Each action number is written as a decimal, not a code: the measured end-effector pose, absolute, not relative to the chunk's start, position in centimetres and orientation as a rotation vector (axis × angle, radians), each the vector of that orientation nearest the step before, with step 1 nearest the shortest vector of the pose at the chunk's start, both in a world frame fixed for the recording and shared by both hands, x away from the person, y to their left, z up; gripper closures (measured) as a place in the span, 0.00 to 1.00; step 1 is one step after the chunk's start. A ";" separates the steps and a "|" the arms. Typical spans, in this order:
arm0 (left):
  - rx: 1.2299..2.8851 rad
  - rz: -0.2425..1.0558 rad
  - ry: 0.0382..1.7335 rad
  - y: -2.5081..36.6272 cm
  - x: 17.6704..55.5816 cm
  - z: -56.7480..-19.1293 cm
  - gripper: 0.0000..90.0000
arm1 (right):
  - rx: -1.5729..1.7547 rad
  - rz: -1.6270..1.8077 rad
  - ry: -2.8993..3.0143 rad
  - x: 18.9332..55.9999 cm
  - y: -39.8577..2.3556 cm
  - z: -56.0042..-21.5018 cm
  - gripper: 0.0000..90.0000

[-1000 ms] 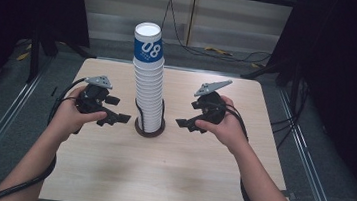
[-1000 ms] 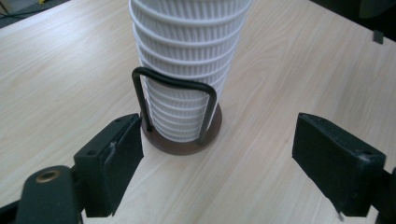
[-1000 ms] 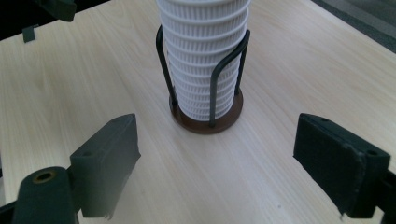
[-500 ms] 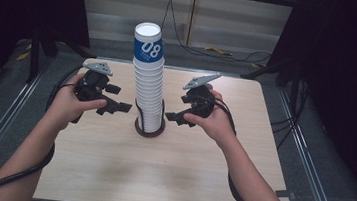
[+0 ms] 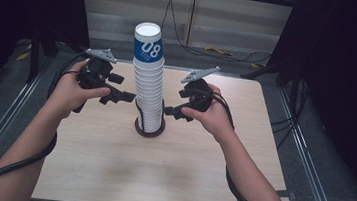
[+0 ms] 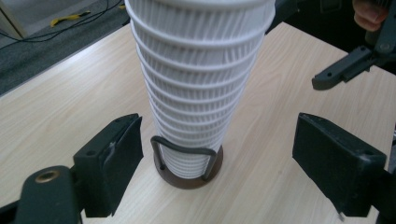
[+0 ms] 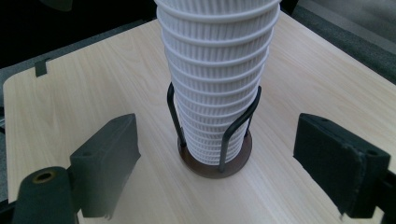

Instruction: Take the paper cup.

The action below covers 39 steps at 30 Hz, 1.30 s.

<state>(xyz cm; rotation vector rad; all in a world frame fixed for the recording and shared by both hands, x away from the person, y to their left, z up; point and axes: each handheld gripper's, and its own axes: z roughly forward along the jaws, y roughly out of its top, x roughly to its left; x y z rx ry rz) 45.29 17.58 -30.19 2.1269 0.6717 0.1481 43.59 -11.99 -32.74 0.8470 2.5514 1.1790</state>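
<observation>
One wooden table (image 5: 108, 173), pale grain, carries whole scene. Tall stack of white ribbed cups (image 5: 148, 87) stands upright at table middle, topmost cup blue with "08". Stack sits in round brown base with black wire holder (image 5: 149, 126). Left gripper (image 5: 121, 96) hangs just left of stack, jaws spread, nothing between them, clear of cups. Right gripper (image 5: 169, 111) sits low on stack's right, near holder, jaws spread wide, pinching nothing.

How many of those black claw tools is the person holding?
2. The left claw sits left of the stack of cups, the right claw on its right; both open, neither touching it.
</observation>
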 end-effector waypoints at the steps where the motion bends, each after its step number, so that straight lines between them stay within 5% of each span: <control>1: 2.129 0.148 0.670 17.5 45.3 -30.1 0.18 | 0.845 1.176 2.551 43.6 -11.9 -32.6 0.15; 39: 2.070 0.158 0.660 15.3 47.7 -24.6 0.17 | 0.854 1.243 2.495 45.0 -9.0 -30.8 0.15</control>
